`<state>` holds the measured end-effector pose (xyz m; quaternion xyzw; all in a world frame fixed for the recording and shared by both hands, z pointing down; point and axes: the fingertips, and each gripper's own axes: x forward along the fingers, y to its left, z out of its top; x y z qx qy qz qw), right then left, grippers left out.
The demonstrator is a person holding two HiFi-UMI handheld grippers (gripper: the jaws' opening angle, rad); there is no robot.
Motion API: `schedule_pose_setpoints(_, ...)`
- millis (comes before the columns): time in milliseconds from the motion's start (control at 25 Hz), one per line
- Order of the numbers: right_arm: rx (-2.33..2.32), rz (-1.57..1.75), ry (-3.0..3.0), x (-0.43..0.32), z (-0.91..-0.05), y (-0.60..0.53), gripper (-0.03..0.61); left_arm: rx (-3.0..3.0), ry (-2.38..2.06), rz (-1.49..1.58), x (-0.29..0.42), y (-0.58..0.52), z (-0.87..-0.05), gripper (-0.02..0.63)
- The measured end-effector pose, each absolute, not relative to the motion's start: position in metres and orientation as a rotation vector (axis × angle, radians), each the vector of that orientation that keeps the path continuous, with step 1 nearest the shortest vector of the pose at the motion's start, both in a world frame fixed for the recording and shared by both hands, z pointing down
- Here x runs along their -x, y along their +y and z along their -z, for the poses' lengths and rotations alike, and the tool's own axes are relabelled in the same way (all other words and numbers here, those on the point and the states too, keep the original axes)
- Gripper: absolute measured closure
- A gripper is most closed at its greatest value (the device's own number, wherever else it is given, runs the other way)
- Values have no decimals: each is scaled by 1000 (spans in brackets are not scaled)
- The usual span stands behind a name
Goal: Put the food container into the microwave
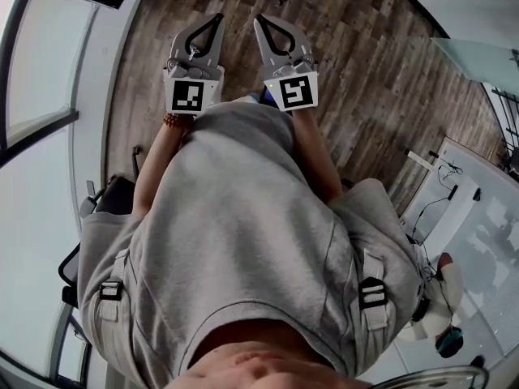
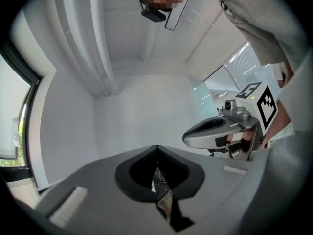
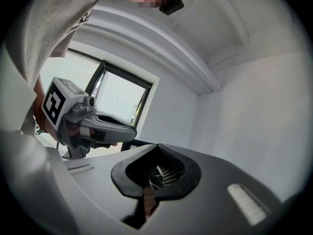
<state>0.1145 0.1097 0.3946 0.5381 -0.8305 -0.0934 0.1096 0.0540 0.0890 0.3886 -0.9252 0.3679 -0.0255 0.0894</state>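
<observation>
No food container and no microwave shows in any view. In the head view my left gripper point(image 1: 217, 18) and right gripper point(image 1: 259, 19) are held side by side in front of a person's grey-shirted torso point(image 1: 243, 241), above the wooden floor. Both are shut, tips touching, with nothing between them. The left gripper view looks along its own closed jaws point(image 2: 155, 149) towards a white wall and ceiling, with the right gripper point(image 2: 187, 139) beside them. The right gripper view looks along its own shut jaws point(image 3: 157, 146), and the left gripper point(image 3: 133, 129) is at the left.
Brown wooden floor point(image 1: 365, 79) lies beneath. A large window point(image 1: 32, 63) runs along the left, with a black chair point(image 1: 113, 197) near it. A white desk with cables point(image 1: 450, 201) stands at the right. A window point(image 3: 117, 97) shows in the right gripper view.
</observation>
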Motion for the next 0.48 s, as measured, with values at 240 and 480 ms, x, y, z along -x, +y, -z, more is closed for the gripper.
schedule_pose_setpoints(240, -1659, 257, -2395, -140, -395, 118, 569, 2767, 1019, 93, -72, 99, -391, 615)
schedule_pose_setpoints(480, -1701, 264, -2362, -145, -397, 129, 569, 2774, 987, 85, -74, 105, -392, 615)
